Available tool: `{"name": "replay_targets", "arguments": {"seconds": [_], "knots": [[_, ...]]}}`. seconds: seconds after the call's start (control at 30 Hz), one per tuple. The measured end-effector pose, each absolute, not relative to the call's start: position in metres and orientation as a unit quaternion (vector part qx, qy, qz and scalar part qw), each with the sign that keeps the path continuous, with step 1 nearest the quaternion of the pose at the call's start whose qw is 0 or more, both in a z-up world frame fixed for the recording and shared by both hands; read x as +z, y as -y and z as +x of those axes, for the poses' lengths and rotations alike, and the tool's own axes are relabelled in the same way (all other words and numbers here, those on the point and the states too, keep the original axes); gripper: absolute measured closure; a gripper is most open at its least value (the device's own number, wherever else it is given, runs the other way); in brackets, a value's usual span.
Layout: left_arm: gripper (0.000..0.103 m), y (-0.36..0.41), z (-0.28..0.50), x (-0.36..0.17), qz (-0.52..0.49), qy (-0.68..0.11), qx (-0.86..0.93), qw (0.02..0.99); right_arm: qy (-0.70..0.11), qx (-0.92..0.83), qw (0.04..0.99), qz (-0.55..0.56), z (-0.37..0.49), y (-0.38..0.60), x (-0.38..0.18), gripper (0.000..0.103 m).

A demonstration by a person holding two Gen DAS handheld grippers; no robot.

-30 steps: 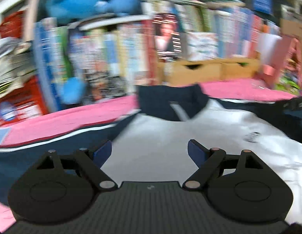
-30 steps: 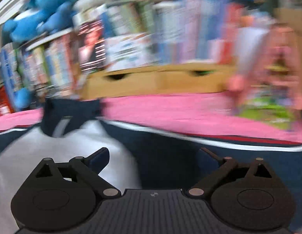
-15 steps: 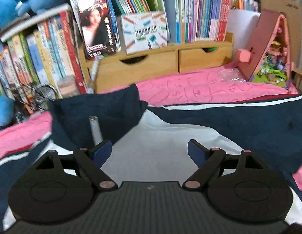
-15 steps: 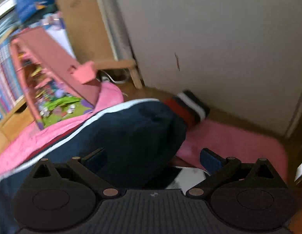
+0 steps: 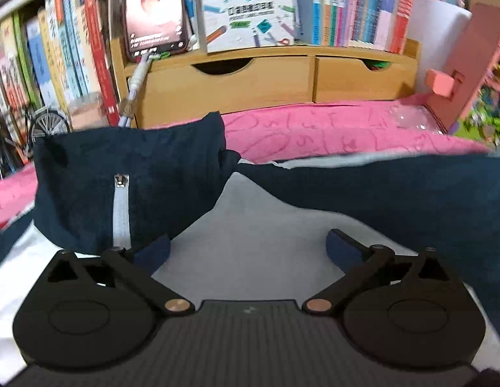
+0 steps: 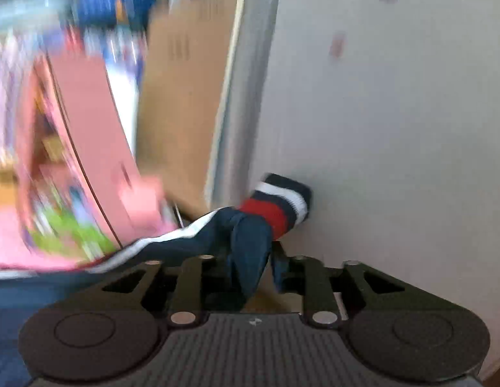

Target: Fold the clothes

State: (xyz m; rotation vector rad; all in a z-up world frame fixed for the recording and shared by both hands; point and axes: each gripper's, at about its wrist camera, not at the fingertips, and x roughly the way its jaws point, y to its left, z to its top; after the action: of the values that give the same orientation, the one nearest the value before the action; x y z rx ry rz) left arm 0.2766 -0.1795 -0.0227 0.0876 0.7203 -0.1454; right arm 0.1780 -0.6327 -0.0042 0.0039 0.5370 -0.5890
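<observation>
Folding barely begun, judging by the spread: jacket laid open across pink cover, no fold made yet, both sleeves and body left to do. Left tool opening to full width, hovering over white chest panel, nothing between its pads, just beside navy collar with grey zip. Wooden drawers and books behind. Further right, right tool closing on bunched navy sleeve, cloth clearly between the pads, firm pinch not certain through the blur. Striped cuff, red, white and navy, sticking out past the tips against pale wall. Jacket soft, limp, navy with white piping.
</observation>
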Motion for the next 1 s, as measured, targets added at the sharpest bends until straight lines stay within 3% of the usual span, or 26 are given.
{"name": "replay_targets", "arguments": {"seconds": [0.03,0.1,0.17,0.33,0.4,0.6,0.73,0.83,0.9,1.0], "knots": [[0.0,0.18,0.275,-0.023,0.048,-0.351,-0.071,0.933,-0.287,-0.294,0.912,-0.001,0.182,0.632,-0.012,0.062],[0.004,0.18,0.272,-0.019,0.062,-0.352,-0.078,0.931,-0.298,-0.29,0.909,-0.013,0.174,0.62,-0.024,0.027],[0.008,0.172,0.263,-0.012,0.064,-0.355,-0.093,0.928,-0.279,-0.281,0.917,-0.051,0.157,0.598,-0.028,0.008],[0.006,0.123,0.22,0.02,0.052,-0.337,-0.144,0.929,-0.245,-0.219,0.939,-0.097,0.139,0.541,-0.008,0.006],[0.004,0.097,0.197,0.029,0.073,-0.314,-0.143,0.936,-0.227,-0.153,0.959,-0.078,0.131,0.513,0.006,0.0],[0.004,0.029,0.15,0.028,0.122,-0.29,-0.075,0.946,-0.224,0.145,0.964,-0.017,0.127,0.382,0.032,0.0],[0.004,-0.002,0.141,0.016,0.11,-0.316,-0.056,0.941,-0.303,0.288,0.909,-0.011,0.129,0.265,0.011,0.0],[0.004,-0.013,0.145,0.005,0.124,-0.323,-0.048,0.937,-0.325,0.313,0.888,-0.09,0.124,0.191,-0.015,0.0],[0.004,-0.019,0.153,-0.002,0.135,-0.326,-0.039,0.935,-0.318,0.292,0.89,-0.148,0.133,0.16,-0.032,0.0],[0.0,-0.031,0.167,-0.012,0.125,-0.321,-0.026,0.938,-0.333,0.272,0.897,-0.1,0.176,0.17,-0.036,0.001]]}}
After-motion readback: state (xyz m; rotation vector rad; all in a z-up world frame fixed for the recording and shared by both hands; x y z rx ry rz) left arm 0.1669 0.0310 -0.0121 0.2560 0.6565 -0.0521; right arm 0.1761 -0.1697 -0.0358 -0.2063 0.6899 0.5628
